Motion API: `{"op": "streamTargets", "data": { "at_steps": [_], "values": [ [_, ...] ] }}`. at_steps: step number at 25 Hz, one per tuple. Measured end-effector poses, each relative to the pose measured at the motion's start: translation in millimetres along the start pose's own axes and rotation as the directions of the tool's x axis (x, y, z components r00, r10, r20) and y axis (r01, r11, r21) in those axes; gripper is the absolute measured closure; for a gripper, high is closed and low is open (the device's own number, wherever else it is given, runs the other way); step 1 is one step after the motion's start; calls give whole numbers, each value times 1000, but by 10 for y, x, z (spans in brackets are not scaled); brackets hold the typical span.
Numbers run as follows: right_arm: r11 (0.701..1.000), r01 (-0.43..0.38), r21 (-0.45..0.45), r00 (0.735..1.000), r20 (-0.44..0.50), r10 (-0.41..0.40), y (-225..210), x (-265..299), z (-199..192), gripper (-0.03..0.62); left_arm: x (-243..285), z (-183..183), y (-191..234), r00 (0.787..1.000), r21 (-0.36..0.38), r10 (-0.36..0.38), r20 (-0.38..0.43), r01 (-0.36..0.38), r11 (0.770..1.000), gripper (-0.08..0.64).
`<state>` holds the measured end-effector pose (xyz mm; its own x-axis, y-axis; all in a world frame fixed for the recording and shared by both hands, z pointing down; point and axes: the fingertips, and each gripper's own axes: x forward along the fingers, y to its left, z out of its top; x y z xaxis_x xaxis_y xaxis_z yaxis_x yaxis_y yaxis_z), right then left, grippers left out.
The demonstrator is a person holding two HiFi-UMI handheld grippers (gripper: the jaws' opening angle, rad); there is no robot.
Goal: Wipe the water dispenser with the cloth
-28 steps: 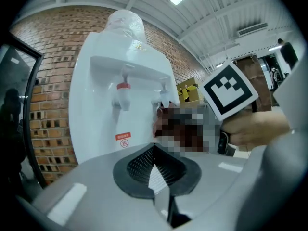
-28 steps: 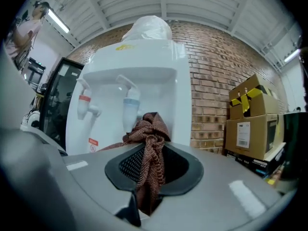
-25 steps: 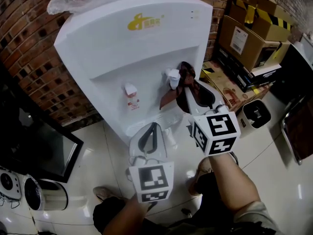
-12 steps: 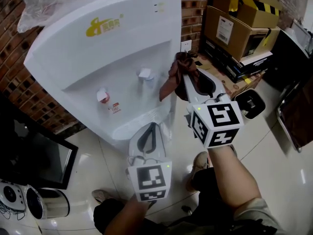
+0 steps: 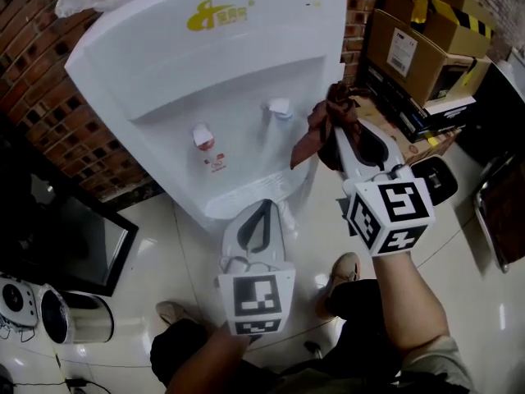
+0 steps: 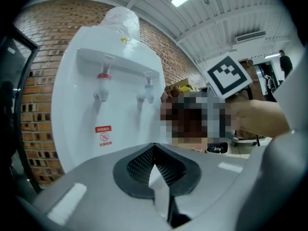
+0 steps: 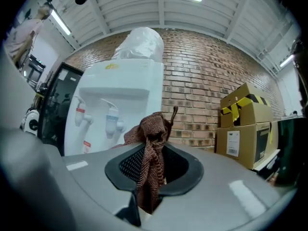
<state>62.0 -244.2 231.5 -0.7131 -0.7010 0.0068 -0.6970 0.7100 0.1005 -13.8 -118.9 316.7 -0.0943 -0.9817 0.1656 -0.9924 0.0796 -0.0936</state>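
**At the dispenser's right edge: cloth clamped, wipe not yet landed**

At the far left of the head view, a brick wall (image 5: 45,89) and a dark glass-fronted cabinet (image 5: 61,240) close in that side. The white water dispenser (image 5: 205,64) fills the upper middle, with its red tap (image 5: 202,136) and blue tap (image 5: 279,107) set in the recess.

Below it, at centre, the left gripper (image 5: 264,208) points at the dispenser's lower front. Its jaws are closed together with nothing between them.

Further right, the right gripper (image 5: 339,115) has its jaws clamped on the brown cloth (image 5: 318,134). The cloth hangs in a bunch just beside the dispenser's right front edge. Whether the fabric touches the plastic is hard to tell from this steep angle; it looks just clear.

The step in hand seems to be bringing the cloth up to the dispenser. The next move probably calls for pressing the bunched cloth flat against the white panel and dragging it across. The grip should stay firm so the fabric does not slip out.

Both taps jut out and could snag the cloth. At the upper right, stacked cardboard boxes (image 5: 422,52) stand near the dispenser's side and leave little room there. The pale floor (image 5: 176,253) in front gives the freest room for moving.
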Motion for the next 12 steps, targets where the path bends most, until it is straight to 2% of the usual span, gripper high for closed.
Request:
{"op": "streamTargets", "data": {
  "at_steps": [3, 7, 12],
  "values": [
    [992, -116, -50, 993, -1, 116, 454, -180, 16, 506, -171, -21, 213, 999, -6, 38, -3, -38, 999, 560],
    [956, -267, -121, 962, 23, 272, 1186, -312, 94, 506, -448, -50, 570, 993, -15, 119, -5, -119, 993, 560],
    [902, -424, -81, 903, 41, 428, 1993, -284, 107, 506, -795, -146, 1049, 970, -29, 242, -23, -242, 970, 560]
  ]
}}
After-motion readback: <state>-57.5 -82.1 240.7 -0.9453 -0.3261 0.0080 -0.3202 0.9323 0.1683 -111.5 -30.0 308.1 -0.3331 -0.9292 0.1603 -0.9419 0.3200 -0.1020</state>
